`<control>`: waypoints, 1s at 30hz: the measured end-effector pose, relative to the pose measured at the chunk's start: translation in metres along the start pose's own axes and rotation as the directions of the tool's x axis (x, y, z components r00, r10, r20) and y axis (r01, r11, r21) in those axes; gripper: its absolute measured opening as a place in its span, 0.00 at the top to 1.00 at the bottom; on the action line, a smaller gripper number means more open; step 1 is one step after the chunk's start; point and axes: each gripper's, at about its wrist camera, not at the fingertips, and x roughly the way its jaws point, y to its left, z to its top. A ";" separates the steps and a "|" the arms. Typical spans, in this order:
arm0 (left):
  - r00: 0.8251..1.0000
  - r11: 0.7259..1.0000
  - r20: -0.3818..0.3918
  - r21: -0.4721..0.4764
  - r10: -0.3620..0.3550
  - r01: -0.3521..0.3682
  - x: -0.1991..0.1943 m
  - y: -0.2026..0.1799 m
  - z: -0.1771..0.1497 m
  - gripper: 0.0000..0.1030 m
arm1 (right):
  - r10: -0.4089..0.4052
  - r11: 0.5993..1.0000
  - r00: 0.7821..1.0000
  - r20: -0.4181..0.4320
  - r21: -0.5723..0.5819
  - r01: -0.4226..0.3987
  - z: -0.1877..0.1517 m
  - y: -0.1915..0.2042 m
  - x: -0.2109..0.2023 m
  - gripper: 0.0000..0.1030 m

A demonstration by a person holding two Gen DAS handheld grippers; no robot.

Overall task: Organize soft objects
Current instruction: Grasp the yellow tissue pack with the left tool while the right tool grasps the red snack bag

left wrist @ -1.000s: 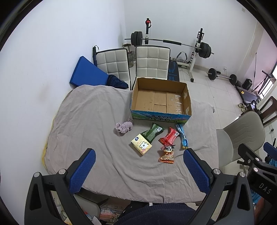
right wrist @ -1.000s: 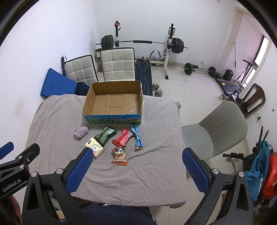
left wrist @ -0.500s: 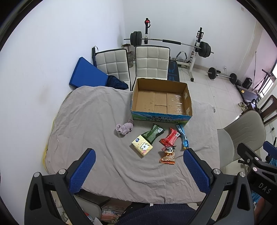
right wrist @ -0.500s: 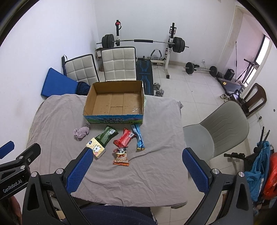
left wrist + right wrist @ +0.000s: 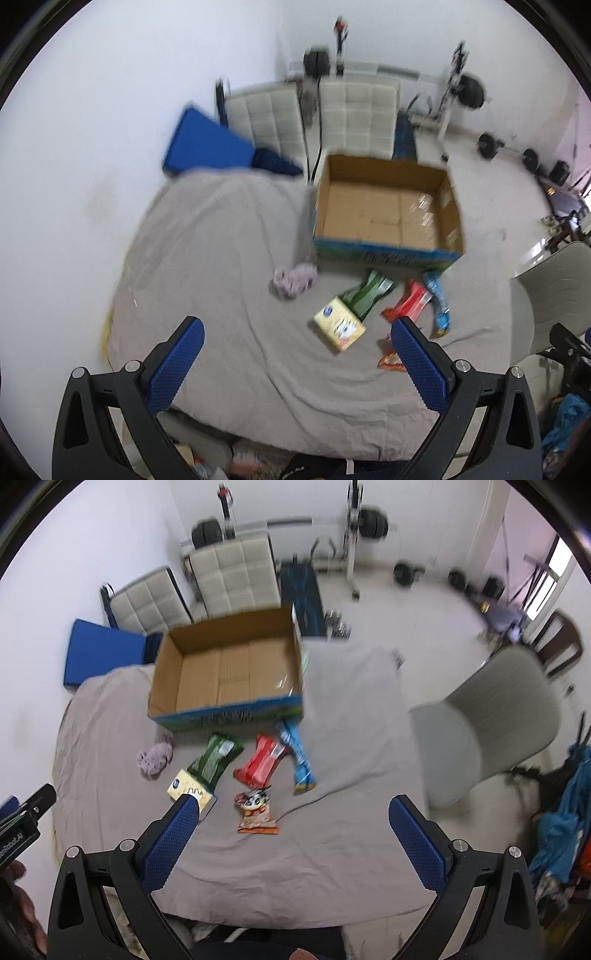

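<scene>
One open cardboard box (image 5: 229, 672) stands on the far part of a counter (image 5: 332, 849) draped in grey cloth. In front of the box lie six loose items: one lilac cloth wad (image 5: 155, 758), one yellow tissue pack (image 5: 186, 788), one green packet (image 5: 214, 757), one red packet (image 5: 260, 762), one blue packet (image 5: 297, 755) and one cartoon-print packet (image 5: 256, 808). The box holds nothing visible. Two white chairs (image 5: 236, 572) stand behind the counter and one grey chair (image 5: 495, 716) beside it. The left hand-held gripper (image 5: 295, 363) hangs released, blue fingers wide apart, over the near counter edge; the cloth wad (image 5: 295, 282) lies ahead of it, between the finger lines, with the tissue pack (image 5: 340, 328) nearer its right finger. The right hand-held gripper (image 5: 291, 845) is likewise released and grasps nothing; the cartoon-print packet lies just ahead between its fingers, and its left fingertip overlaps the tissue pack in view. Both views are motion-blurred.
</scene>
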 end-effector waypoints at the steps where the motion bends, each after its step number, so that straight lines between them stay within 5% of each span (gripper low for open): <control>1: 0.999 1.000 -0.044 -0.025 -0.014 0.013 0.026 0.004 0.004 0.00 | 0.017 1.000 0.999 -0.036 0.011 -0.017 0.004 0.000 0.022 0.00; 7: 0.955 0.988 -0.280 -0.139 -0.098 0.061 0.141 0.002 -0.001 0.00 | 0.101 0.991 0.960 -0.262 0.116 -0.073 0.015 0.011 0.176 0.00; 12: 0.875 0.975 -0.454 -0.207 -0.166 0.078 0.235 -0.015 -0.015 0.00 | 0.137 0.979 0.906 -0.400 0.196 -0.061 0.017 0.023 0.279 0.00; 18: 0.786 0.944 -0.559 -0.317 -0.265 0.093 0.307 -0.028 -0.028 0.00 | 0.124 0.974 0.882 -0.455 0.224 -0.021 0.023 0.040 0.344 0.00; 26: 0.721 0.931 -0.631 -0.361 -0.287 0.055 0.357 -0.045 -0.048 0.00 | 0.108 0.973 0.851 -0.514 0.230 0.016 0.026 0.057 0.392 0.09; 30: 0.714 0.941 -0.648 -0.336 -0.266 0.045 0.368 -0.062 -0.062 0.01 | 0.097 0.973 0.845 -0.525 0.227 0.030 0.023 0.063 0.406 0.16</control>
